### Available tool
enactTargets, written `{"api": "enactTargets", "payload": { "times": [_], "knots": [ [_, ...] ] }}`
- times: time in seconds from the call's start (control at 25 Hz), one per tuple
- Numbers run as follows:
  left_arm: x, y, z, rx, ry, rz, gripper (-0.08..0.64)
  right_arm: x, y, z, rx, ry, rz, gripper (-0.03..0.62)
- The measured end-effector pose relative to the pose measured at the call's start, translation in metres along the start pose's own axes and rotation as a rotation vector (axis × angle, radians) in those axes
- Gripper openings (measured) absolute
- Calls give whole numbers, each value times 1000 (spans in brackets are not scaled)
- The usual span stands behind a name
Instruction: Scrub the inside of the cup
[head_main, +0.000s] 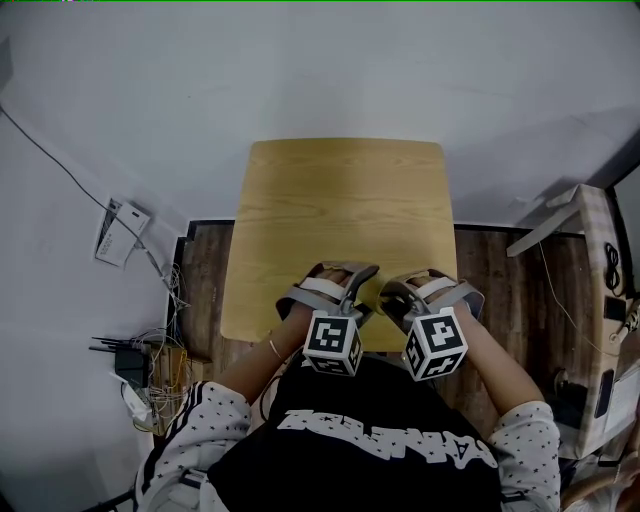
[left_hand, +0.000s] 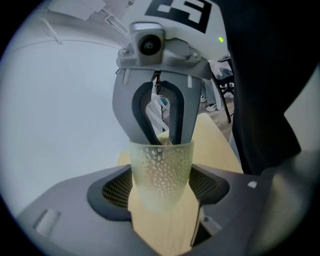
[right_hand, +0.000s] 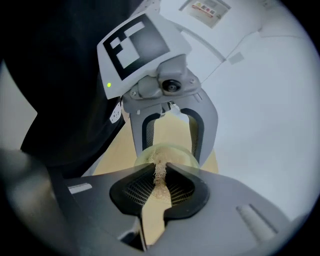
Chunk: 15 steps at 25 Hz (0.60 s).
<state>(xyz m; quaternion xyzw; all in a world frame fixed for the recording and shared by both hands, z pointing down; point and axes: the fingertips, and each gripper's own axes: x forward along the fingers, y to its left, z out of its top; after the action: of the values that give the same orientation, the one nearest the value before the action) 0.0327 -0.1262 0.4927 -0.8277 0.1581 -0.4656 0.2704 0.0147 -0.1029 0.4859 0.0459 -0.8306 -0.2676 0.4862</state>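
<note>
Scrubbing looks under way. The left tool (head_main: 335, 290) is clamped on a pale green, dimpled translucent plastic cup (left_hand: 161, 170) between its jaws. The right tool (right_hand: 159, 186), pinched tight on a tan fibrous scrubber (right_hand: 159, 170), has its tips at the cup's mouth. The next move probably calls for rubbing round the inner wall.

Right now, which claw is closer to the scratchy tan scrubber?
Right. The right claw pinches the scrubber between its jaws, reaching into the cup. The left claw grips the cup from outside, so the cup's wall separates it from the scrubber.
</note>
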Motion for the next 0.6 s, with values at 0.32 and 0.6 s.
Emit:
{"api": "enactTargets", "payload": {
  "times": [0.32, 0.6],
  "knots": [
    [1, -1, 6, 51, 10, 22, 354, -6, 0, 2, 416, -111, 72, 71],
    [-2, 5, 11, 93, 8, 51, 354, -13, -8, 2, 824, -293, 151, 71]
  ]
}}
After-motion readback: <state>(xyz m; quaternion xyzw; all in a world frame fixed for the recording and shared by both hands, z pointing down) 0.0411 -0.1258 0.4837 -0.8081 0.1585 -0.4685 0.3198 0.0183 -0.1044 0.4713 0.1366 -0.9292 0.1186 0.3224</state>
